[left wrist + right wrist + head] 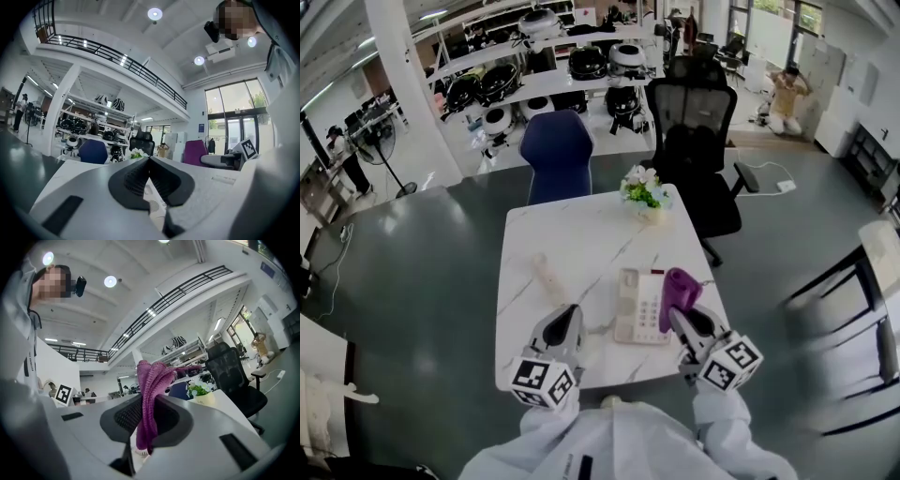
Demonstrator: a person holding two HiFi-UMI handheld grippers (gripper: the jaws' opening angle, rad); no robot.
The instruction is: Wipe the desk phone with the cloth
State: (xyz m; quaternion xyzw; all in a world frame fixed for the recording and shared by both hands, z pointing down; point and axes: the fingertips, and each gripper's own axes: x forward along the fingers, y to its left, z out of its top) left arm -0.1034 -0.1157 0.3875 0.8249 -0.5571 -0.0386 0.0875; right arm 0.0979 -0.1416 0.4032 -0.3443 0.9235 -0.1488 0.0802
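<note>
- The cream-white push-button desk phone (640, 307) lies on the white marble-patterned table (581, 234), near the front edge, between the two grippers and closer to the right one.
- In the head view, the left gripper (571, 317) is just left of the phone. The right gripper (683, 319) is at the phone's near right corner.
- The phone's long axis runs away from the person, roughly square to the table's front edge, with its keypad face up.
- The right gripper (147, 401) has its jaws pinched on a bunched purple knitted cloth (151, 394). A fold stands up past the fingertips and a short tail hangs below them.
- From above, the cloth (680, 292) reaches forward along the phone's right edge. No view shows whether it touches the phone.
- The left gripper (149, 158) has its jaw tips pressed together with nothing between them. Part of the phone (153, 202) shows below the tips.
</note>
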